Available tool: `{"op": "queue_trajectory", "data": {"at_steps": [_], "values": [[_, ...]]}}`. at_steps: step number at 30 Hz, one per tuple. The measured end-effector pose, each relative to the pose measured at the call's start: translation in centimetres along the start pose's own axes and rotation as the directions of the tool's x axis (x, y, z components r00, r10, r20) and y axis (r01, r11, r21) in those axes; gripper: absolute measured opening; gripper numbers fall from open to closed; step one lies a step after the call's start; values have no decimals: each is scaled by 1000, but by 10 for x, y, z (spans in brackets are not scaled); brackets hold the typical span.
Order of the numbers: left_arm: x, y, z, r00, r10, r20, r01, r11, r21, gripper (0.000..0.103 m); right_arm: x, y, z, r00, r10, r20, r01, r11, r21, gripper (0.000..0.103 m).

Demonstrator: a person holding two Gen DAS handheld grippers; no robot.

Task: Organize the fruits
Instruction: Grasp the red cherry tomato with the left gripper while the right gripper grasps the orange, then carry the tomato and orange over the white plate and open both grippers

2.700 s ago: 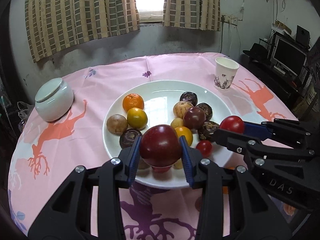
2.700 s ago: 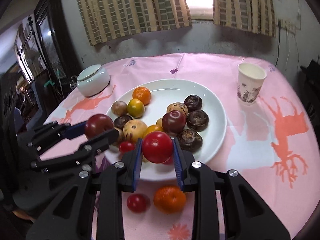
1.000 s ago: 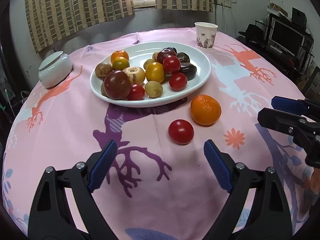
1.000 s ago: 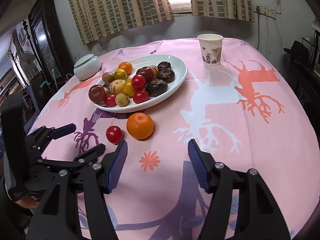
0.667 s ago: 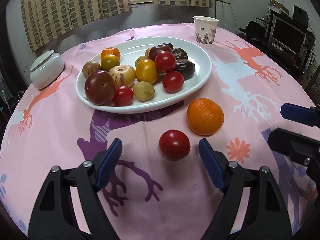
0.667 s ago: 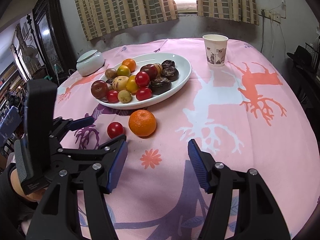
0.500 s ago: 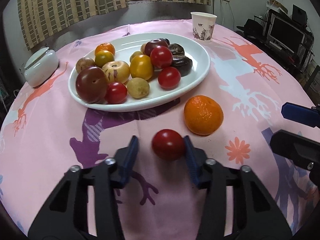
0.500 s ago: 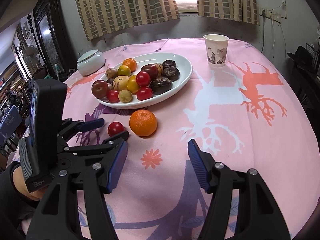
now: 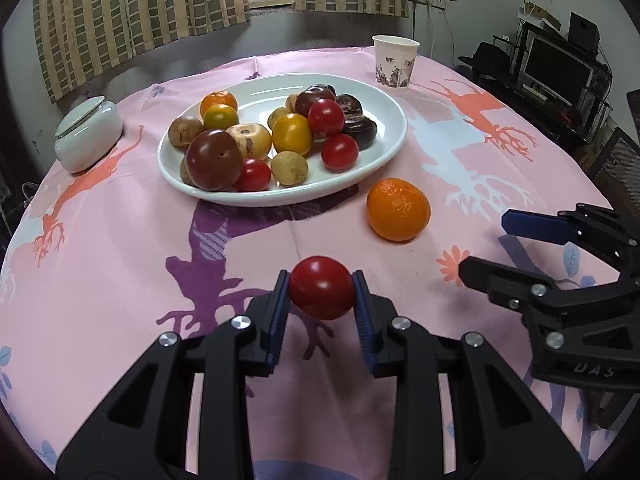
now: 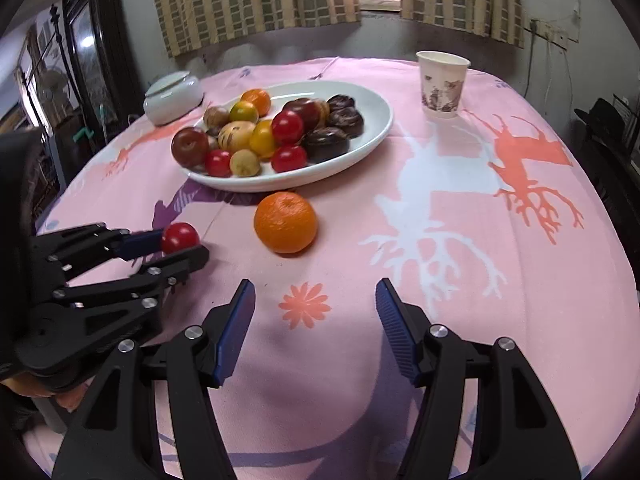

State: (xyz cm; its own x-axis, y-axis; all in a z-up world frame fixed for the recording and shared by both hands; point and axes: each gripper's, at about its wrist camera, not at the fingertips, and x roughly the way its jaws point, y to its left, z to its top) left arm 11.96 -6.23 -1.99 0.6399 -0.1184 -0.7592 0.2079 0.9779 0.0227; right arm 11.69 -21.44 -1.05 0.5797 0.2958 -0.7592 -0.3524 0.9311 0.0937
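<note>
My left gripper is shut on a small red tomato, pads pressing both its sides just above the pink cloth. The right wrist view shows the same tomato in the left gripper at the left. An orange lies on the cloth by the near rim of the white plate, which holds several mixed fruits. My right gripper stands open with nothing between its fingers, a little short of the orange. It also shows as the right gripper at the right edge of the left wrist view.
A paper cup stands beyond the plate at the far right. A lidded white jar sits at the far left. The round table's edge drops off on all sides; a desk with a monitor is to the right.
The left gripper came forward around the loose tomato and shut on it. Before that, both grippers left their fruits on the plate. The right gripper stayed open, shifting slightly.
</note>
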Motion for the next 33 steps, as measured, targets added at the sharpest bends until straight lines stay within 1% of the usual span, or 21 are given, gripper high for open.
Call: {"op": "queue_trajectory", "data": {"at_steps": [5,10,13,15,16,17,18,20,23,26,30,33], "values": [[-3,9,-6,1000,-9,-5,9,1000,-15,31,23,15,14,1000,-21,-23,19,998,-68,63],[0,15,-8,1000,-11,-17,10,1000,-23,31,45,15,31,999,8,-44,-9,999,-31,63],[0,18,-8,1000,-13,-20,12,1000,-28,31,55,13,37,998,19,-56,-19,1000,-1,63],[1,19,-8,1000,-11,-19,10,1000,-28,31,60,14,39,998,20,-57,-20,1000,1,63],[1,19,-8,1000,-10,-20,10,1000,-28,31,61,15,40,998,14,-54,-14,1000,-1,60],[1,19,-8,1000,-10,-21,9,1000,-29,31,63,17,40,999,9,-54,-10,1000,-8,49],[1,20,-8,1000,-9,-22,9,999,-31,31,65,18,40,998,5,-62,-6,1000,-20,45],[1,19,-8,1000,-7,-24,6,1000,-30,31,64,22,39,998,-13,-56,11,999,-45,44],[0,19,-7,1000,-5,-23,4,1000,-25,31,58,21,36,998,6,-58,-8,999,-46,44],[-6,18,-3,1000,0,-7,0,1000,-15,31,46,21,35,999,4,-35,-6,998,-60,44],[-17,20,14,1000,8,30,-8,1000,0,31,21,20,42,1000,23,19,-22,998,-63,44],[-23,23,33,998,32,62,-32,999,2,31,7,19,54,997,51,58,-48,997,-57,44]]}}
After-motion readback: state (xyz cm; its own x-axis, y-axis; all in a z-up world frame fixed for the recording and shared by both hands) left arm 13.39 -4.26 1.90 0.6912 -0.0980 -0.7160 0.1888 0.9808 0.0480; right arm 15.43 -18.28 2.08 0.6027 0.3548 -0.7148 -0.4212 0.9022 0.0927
